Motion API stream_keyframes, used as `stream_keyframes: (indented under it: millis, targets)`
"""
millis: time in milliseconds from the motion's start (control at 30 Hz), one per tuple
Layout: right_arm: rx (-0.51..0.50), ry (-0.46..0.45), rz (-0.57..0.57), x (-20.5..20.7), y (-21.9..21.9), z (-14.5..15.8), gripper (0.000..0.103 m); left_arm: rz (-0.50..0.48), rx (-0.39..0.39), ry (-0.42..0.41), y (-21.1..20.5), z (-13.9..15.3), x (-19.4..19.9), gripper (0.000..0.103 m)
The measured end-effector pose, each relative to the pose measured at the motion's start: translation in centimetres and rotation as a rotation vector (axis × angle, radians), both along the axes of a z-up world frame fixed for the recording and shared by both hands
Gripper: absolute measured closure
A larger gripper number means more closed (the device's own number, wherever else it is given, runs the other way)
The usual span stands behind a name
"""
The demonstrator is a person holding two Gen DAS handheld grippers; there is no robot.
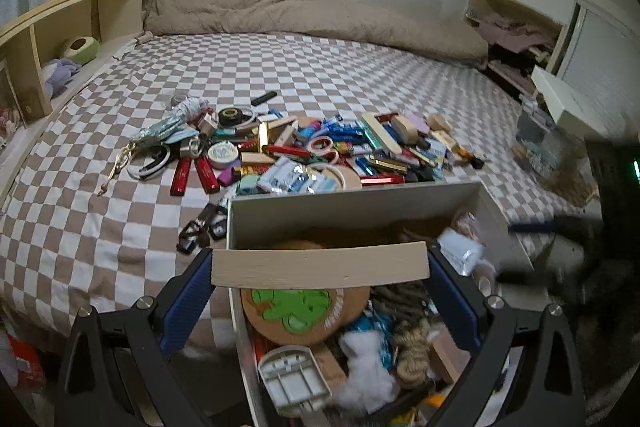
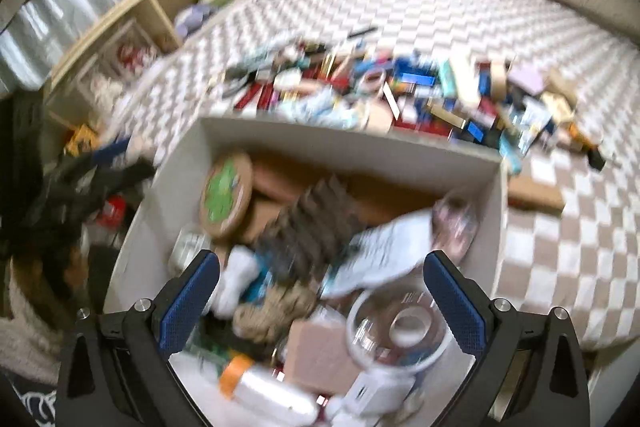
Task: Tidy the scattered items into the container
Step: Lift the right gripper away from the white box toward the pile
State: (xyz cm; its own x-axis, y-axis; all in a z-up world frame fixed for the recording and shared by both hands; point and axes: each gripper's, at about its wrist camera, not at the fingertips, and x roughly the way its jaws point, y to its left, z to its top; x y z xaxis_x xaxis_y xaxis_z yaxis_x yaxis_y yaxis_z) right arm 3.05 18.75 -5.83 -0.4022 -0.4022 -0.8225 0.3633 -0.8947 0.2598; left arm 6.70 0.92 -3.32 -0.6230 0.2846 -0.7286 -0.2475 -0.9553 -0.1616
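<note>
Now, your left gripper point(image 1: 320, 267) is clamped end to end on a flat, pale wooden slat point(image 1: 320, 266) above the container point(image 1: 356, 203), a white, straight-walled box at the frame's lower centre. Lower it over the cork coaster point(image 1: 306, 311) before letting go, so the rigid strip lies flat. Your right gripper point(image 2: 322, 291) hangs over the box with its jaws wide apart and nothing between them. Glossy lighters, tape rolls and small cartons form the pile point(image 1: 320, 151) on the checked sheet point(image 1: 100, 211) above.
</note>
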Motion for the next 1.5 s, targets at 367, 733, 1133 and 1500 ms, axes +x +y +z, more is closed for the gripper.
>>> stream_keyframes:
  millis: [367, 733, 1133, 1500]
  targets:
    - [-0.1, 0.014, 0.042, -3.8, -0.6, 0.6, 0.001, -0.016, -0.038, -0.125, 1.7, -0.3, 2.8, 0.003]
    - [-0.179, -0.011, 0.102, -4.0, -1.0, 0.1, 0.001, -0.089, -0.093, -0.474, 4.7, -3.5, 5.0, 0.003]
    - [-0.172, -0.055, 0.106, -3.1, 0.4, -1.5, 0.001, -0.002, -0.128, -0.736, 3.9, -7.7, 4.9, 0.003]
    - [-0.175, -0.069, 0.112, -3.1, 0.7, -2.0, 0.001, 0.024, -0.082, -0.79, 3.7, -8.2, 5.2, 0.0]
